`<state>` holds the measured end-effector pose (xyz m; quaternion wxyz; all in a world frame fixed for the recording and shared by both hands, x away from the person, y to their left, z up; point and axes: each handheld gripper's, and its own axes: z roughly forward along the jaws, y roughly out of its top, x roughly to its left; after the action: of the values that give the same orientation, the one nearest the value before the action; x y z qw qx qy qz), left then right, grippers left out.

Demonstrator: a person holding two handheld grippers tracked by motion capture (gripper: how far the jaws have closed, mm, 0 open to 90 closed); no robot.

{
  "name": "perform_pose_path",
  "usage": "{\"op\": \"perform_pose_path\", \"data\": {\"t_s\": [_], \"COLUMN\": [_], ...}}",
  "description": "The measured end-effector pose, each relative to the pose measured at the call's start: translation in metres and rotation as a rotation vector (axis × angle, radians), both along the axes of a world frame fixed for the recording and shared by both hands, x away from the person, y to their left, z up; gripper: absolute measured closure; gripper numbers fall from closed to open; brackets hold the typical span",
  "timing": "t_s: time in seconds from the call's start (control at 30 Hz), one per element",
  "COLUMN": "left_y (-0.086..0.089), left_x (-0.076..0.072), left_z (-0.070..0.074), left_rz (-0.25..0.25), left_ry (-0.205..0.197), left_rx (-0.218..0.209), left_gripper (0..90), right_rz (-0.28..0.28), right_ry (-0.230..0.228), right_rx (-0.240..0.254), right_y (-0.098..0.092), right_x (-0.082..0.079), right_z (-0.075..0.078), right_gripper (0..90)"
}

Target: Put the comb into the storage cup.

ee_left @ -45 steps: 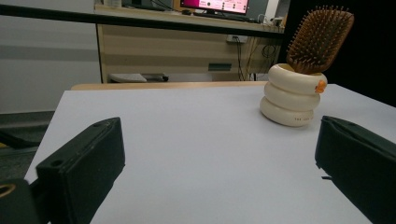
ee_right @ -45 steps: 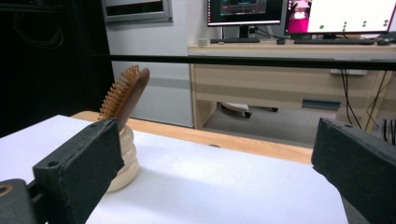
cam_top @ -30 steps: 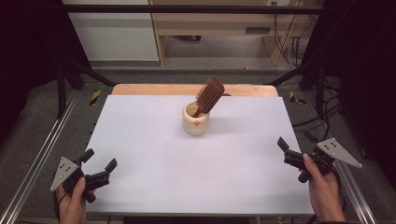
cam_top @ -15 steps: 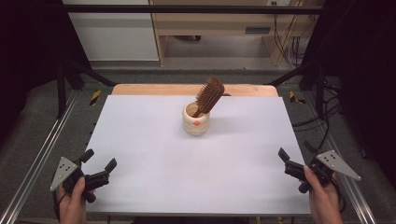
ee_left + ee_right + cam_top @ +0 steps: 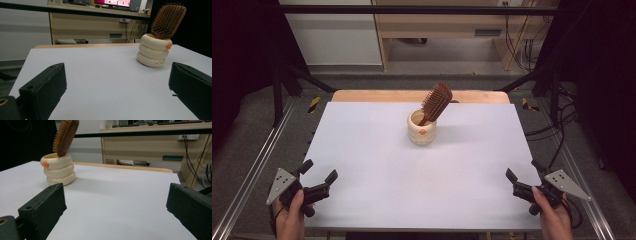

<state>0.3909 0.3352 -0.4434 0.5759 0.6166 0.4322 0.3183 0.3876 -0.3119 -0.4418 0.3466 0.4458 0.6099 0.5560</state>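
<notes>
Both grippers, left gripper point(image 5: 318, 183) and right gripper point(image 5: 523, 183), sit with jaws spread wide and empty. The hairbrush point(image 5: 435, 103) leans in its cream cup point(image 5: 422, 128), well ahead of the fingers, between them. A careless grab could tip that cup.

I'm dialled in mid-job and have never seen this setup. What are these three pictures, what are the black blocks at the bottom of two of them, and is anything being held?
There is no robot arm here: a person holds a pair of tongs in each hand. The high view looks down on the white table, with the left tongs at the lower left and the right tongs at the lower right. The other two pictures come from cameras riding on each pair of tongs. The black blocks are that pair's own two jaws, standing wide apart, with nothing between them. On the table stands a cream ringed cup, and a wooden hairbrush leans in it, handle down. Both tongs are well short of the cup, so nothing is held.
</notes>
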Motion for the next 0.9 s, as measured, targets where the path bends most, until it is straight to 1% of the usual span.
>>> {"op": "perform_pose_path", "data": {"t_s": [0.3,0.5,0.9], "left_y": [0.000,0.000,-0.001], "left_x": [0.000,0.000,0.001], "left_z": [0.000,0.000,0.000], "left_rz": [-0.001,-0.004,-0.010], "left_ry": [0.000,0.001,0.001], "left_rx": [0.000,0.002,0.005], "left_gripper": [1.5,1.5,1.5], "right_rz": [0.032,0.061,0.111], "right_ry": [0.012,0.029,0.050], "right_rx": [-0.018,-0.021,-0.040], "right_y": [0.010,0.017,0.026], "right_x": [0.000,0.001,0.003], "right_z": [-0.007,-0.012,-0.015], "right_gripper": [2.7,2.6,2.8]}}
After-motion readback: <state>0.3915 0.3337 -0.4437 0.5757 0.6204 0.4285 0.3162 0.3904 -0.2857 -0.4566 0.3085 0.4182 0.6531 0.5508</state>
